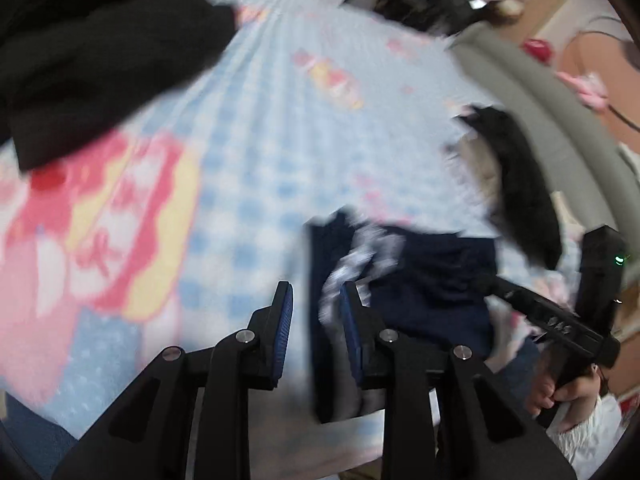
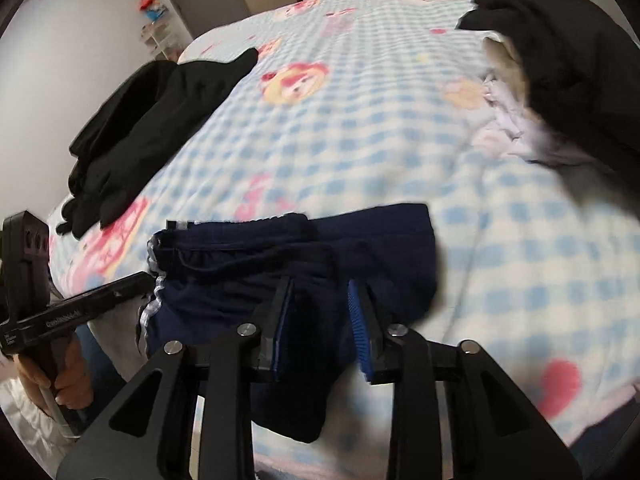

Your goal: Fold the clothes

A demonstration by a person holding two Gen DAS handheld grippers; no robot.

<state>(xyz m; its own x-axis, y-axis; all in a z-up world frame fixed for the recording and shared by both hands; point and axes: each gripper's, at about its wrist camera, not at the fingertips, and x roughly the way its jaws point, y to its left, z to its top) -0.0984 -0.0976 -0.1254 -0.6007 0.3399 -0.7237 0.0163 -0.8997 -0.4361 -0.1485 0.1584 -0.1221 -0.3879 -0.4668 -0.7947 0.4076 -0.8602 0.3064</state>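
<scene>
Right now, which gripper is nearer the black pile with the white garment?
Right. The right gripper hangs over the navy shorts, on the same side as that black pile; the left gripper sits farther across.

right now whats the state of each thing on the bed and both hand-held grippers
navy shorts: lying bunched at the near edge of the bed, drawstring loose
black garment at left: lying in a crumpled heap
black garment at right: piled over pale clothes
checked bedsheet: spread flat
left hand-held gripper: open, holding nothing
right hand-held gripper: open, over the shorts
</scene>
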